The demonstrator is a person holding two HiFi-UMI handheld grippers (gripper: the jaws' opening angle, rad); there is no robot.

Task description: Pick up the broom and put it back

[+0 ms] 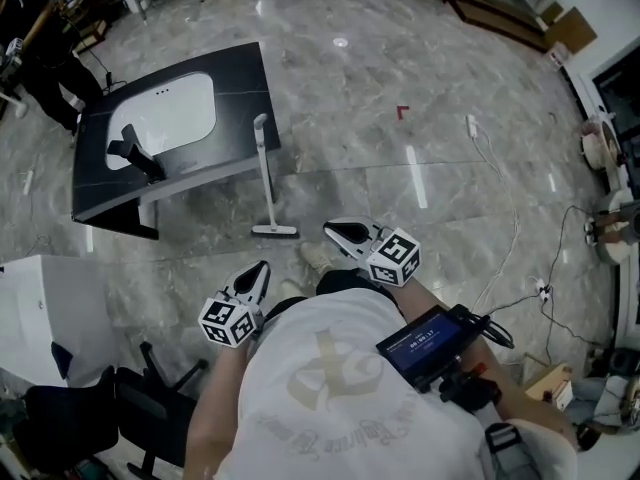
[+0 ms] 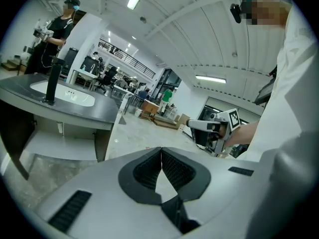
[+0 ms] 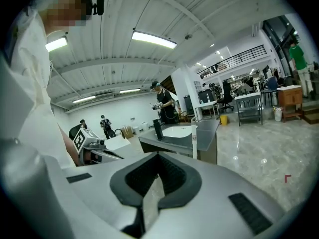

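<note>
Both the left gripper (image 2: 160, 159) and the right gripper (image 3: 155, 177) are clenched on nothing, held close in front of the person's body. The broom (image 1: 264, 173) stands upright a little ahead, head on the floor (image 1: 400, 178), handle leaning against the edge of the dark sink counter (image 1: 245, 78). It looks either untouched or already returned. Any pickup calls for stepping forward and opening the jaws around the handle. The grey marble floor belongs to a large workshop, with a white cable (image 1: 497, 213) trailing at the right.

Dark counter (image 1: 245, 78) with white sink (image 1: 178, 111)
</note>
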